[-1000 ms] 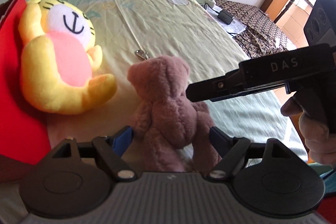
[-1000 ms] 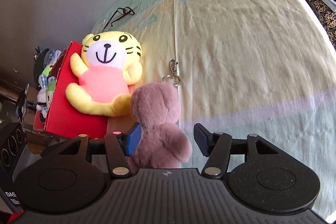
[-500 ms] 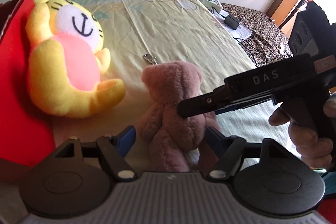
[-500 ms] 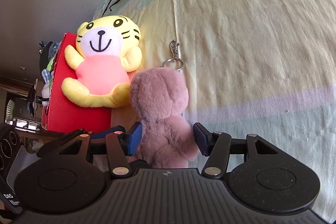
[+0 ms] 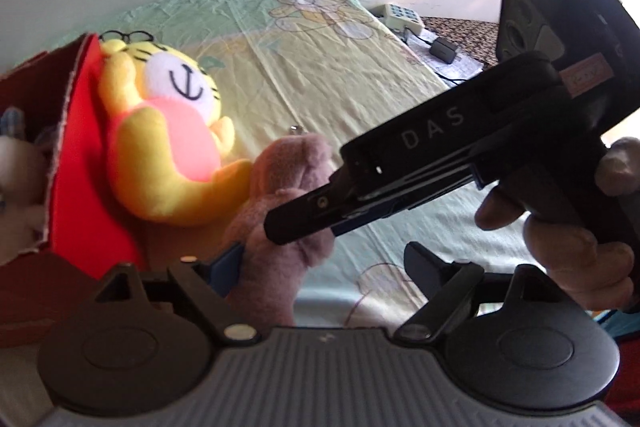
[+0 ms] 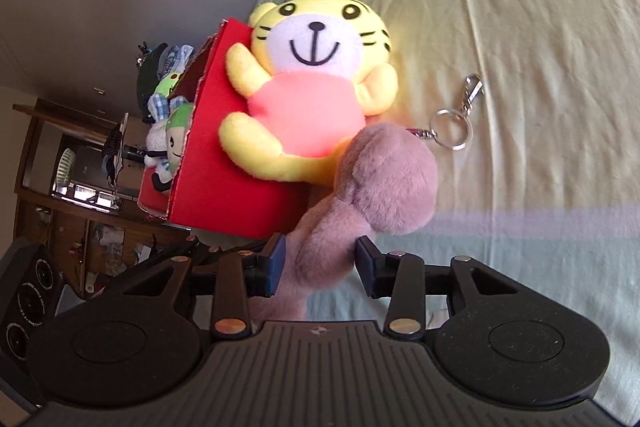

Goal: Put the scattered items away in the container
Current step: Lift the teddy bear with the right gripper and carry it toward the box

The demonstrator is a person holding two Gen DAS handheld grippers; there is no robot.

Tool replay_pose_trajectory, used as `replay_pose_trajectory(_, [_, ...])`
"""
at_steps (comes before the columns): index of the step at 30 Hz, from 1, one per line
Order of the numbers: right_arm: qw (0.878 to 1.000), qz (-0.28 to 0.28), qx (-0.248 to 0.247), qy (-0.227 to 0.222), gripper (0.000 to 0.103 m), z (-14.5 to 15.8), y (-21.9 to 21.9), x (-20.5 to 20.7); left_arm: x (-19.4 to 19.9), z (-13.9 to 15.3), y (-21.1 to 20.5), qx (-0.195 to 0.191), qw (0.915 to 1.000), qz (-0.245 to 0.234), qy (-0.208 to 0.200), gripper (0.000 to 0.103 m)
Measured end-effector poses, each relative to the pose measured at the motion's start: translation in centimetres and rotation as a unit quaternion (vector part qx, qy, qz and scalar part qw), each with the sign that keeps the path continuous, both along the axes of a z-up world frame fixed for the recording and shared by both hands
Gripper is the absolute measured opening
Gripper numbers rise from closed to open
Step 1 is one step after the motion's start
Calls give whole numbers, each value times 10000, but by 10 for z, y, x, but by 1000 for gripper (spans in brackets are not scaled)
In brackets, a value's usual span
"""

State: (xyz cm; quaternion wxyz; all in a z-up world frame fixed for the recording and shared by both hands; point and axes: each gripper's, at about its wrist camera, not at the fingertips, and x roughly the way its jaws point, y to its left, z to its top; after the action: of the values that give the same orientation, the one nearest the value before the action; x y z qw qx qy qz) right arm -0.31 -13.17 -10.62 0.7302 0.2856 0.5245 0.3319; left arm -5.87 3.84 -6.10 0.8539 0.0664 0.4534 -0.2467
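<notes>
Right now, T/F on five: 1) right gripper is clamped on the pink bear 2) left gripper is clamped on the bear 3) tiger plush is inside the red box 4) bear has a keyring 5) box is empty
1. True: the right gripper pads press the pink plush bear, having just been closing.
2. False: the left gripper is open; only its left finger is near the bear's leg.
3. False: the yellow tiger plush leans on the outside of the red box.
4. True: a metal keyring with a clip hangs from its head.
5. False: small plush toys are in it.
</notes>
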Motion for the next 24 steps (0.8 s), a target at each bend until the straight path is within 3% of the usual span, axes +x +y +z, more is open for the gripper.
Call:
replay_pose_trajectory(3, [9998, -27, 128, -151, 43, 5, 4, 4, 11, -2, 16, 9, 9994, 355, -26, 71])
replay_pose_trajectory(7, [9993, -224, 290, -125, 46, 3, 0, 8, 24, -4, 29, 72, 9978, 657, -23, 42])
replay_pose_trajectory(9, [9985, -369, 380, -115, 46, 2, -8, 7, 26, -6, 26, 225, 9974, 680, -75, 37])
replay_pose_trajectory(12, [9971, -681, 324, -100, 46, -1, -26, 6, 29, -9, 27, 61, 9973, 724, 84, 34])
replay_pose_trajectory(17, [9938, -1016, 287, 336, 46, -21, -53, 0, 27, -12, 27, -253, 9967, 710, 305, 32])
replay_pose_trajectory(20, [9911, -1029, 529, 659, 46, -36, -55, 1, 28, -12, 31, -423, 9956, 743, 377, 32])
replay_pose_trajectory(24, [9887, -1060, 803, 695, 45, -37, -50, 8, 28, -10, 23, -399, 9958, 722, 384, 29])
